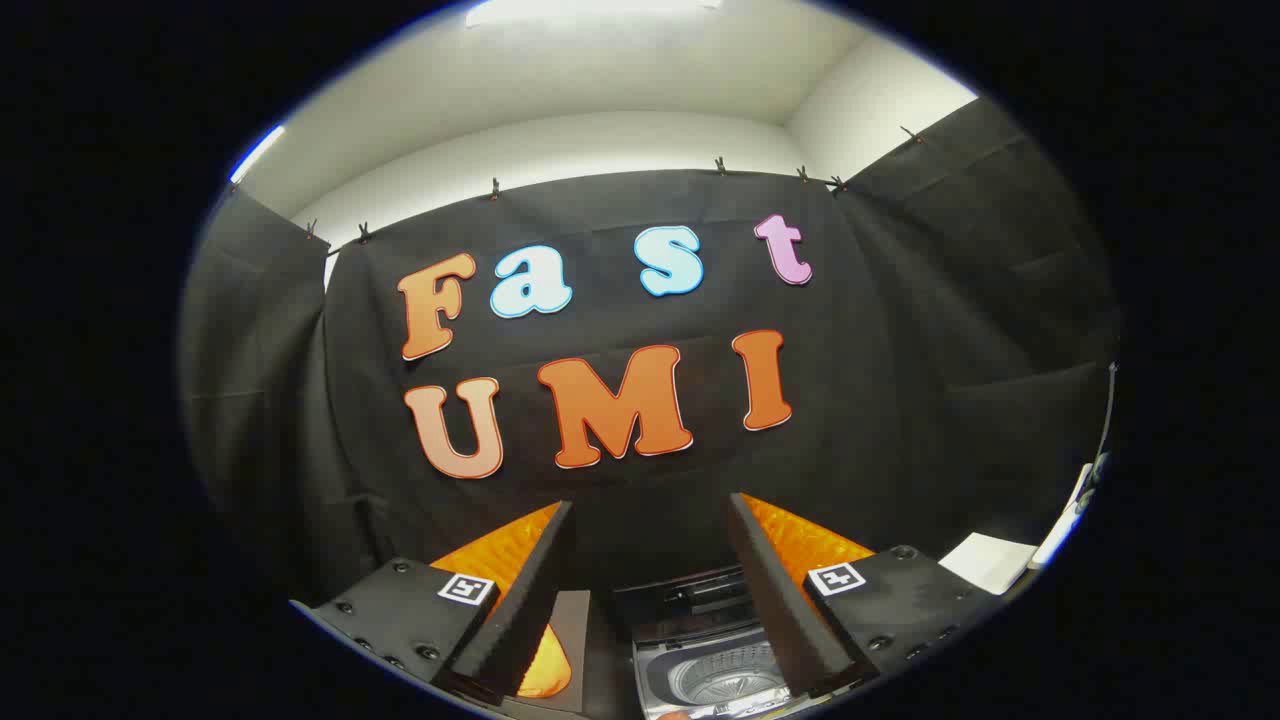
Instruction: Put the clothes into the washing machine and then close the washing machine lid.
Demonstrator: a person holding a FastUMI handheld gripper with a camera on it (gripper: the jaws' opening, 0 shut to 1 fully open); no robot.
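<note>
Washing machine (715, 665) sits low down, between the two fingers and a little beyond them, seen from above. Its lid is up: the round metal drum (725, 678) lies open to view, with the grey top panel around it and the dark raised lid (690, 592) standing behind the opening. Whether any clothes are in the drum cannot be told; a small reddish patch shows at the near rim, too small to identify.

The gripper (650, 540) is held well above the machine, its fingers spread wide apart and gripping nothing. Each finger (525, 590) has a black ribbed foam pad on its inner face and an orange shell on the outside, with a square black-and-white marker on the black block at its base. The right-hand finger partly covers the right side of the machine's top.

Behind everything hangs the black cloth wall (900, 400) of the booth, clipped along its top edge, with a pale wall and ceiling above it. A white flat thing (990, 560), perhaps a sheet or board, lies off to the right beyond the right finger, near a pale upright edge.
</note>
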